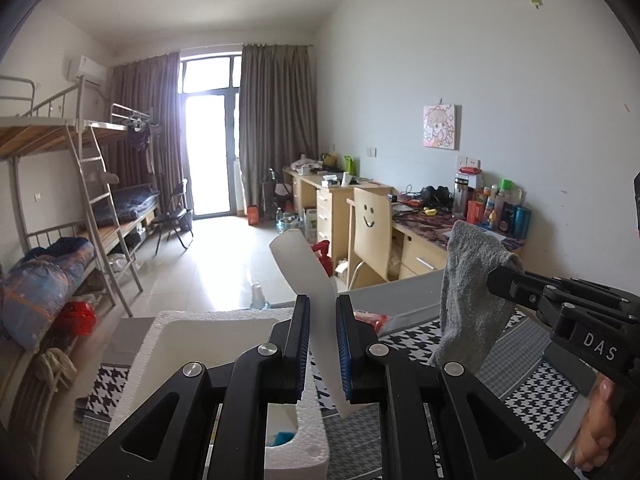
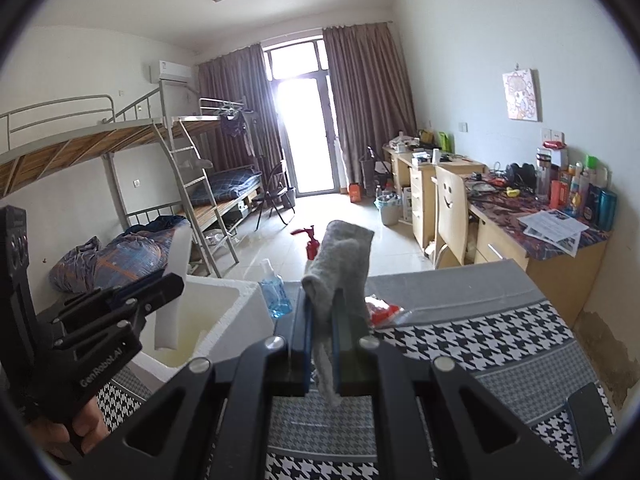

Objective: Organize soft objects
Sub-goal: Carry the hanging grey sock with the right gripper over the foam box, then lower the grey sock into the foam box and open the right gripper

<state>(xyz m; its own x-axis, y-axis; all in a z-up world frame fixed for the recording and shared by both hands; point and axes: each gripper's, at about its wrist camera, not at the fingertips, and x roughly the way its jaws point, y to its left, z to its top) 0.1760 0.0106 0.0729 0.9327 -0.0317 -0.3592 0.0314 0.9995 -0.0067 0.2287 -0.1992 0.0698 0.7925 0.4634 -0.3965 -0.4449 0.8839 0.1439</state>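
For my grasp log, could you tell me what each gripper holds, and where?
The left gripper pinches a white foam sheet near its lower end; the right gripper clamps a grey sock near one end.

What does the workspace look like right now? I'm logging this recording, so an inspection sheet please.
Surface: houndstooth cloth over the table.
Job's things: grey sock and white foam sheet, both held up; open foam box.
Clutter: blue liquid bottle, red packet.
Grippers: left gripper shut on the sheet; right gripper shut on the sock.
Cables: nothing seen.
Surroundings: bunk beds, desks.
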